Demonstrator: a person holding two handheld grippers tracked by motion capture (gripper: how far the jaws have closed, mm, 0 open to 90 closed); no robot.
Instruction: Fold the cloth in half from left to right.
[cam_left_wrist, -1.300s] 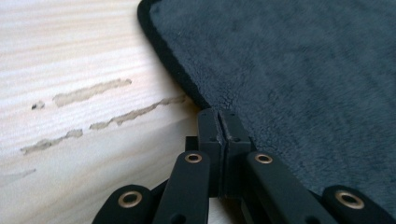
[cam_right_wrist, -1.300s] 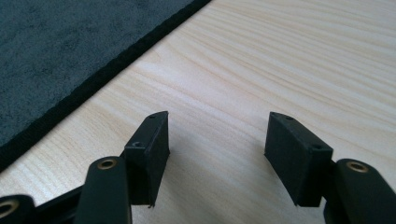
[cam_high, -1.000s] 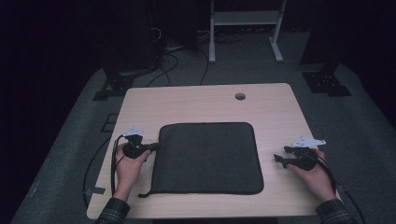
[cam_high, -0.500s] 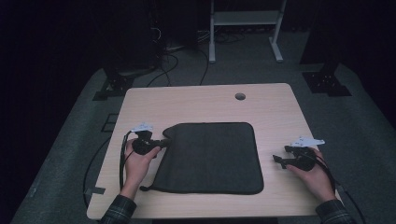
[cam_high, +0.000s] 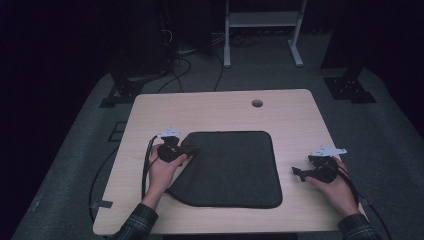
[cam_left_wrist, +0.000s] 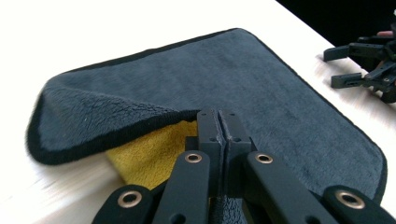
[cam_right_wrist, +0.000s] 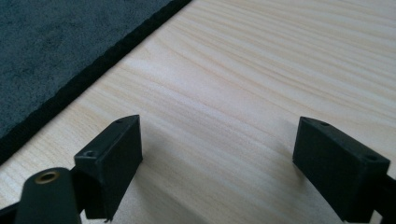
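A dark grey cloth (cam_high: 230, 167) with a black hem lies on the light wooden table (cam_high: 220, 110). My left gripper (cam_high: 187, 148) is shut on the cloth's near-left corner and holds it lifted over the rest. In the left gripper view the jaws (cam_left_wrist: 218, 116) pinch the hem, and the cloth's yellow underside (cam_left_wrist: 149, 149) shows beneath the raised fold. My right gripper (cam_high: 297, 172) rests on bare wood to the right of the cloth. Its jaws (cam_right_wrist: 219, 149) have just been opening and stand wide apart with nothing between them. The cloth's hem (cam_right_wrist: 93, 70) runs a little beyond them.
A round cable hole (cam_high: 257, 103) sits near the table's far edge. The left gripper's cable (cam_high: 146, 165) trails off the table's left side. A white frame (cam_high: 260, 20) and dark equipment stand on the grey floor behind the table.
My left gripper has moved right and slightly up with the cloth's corner, drawing the left edge inward so it folds over. The right hand has stayed where it was.
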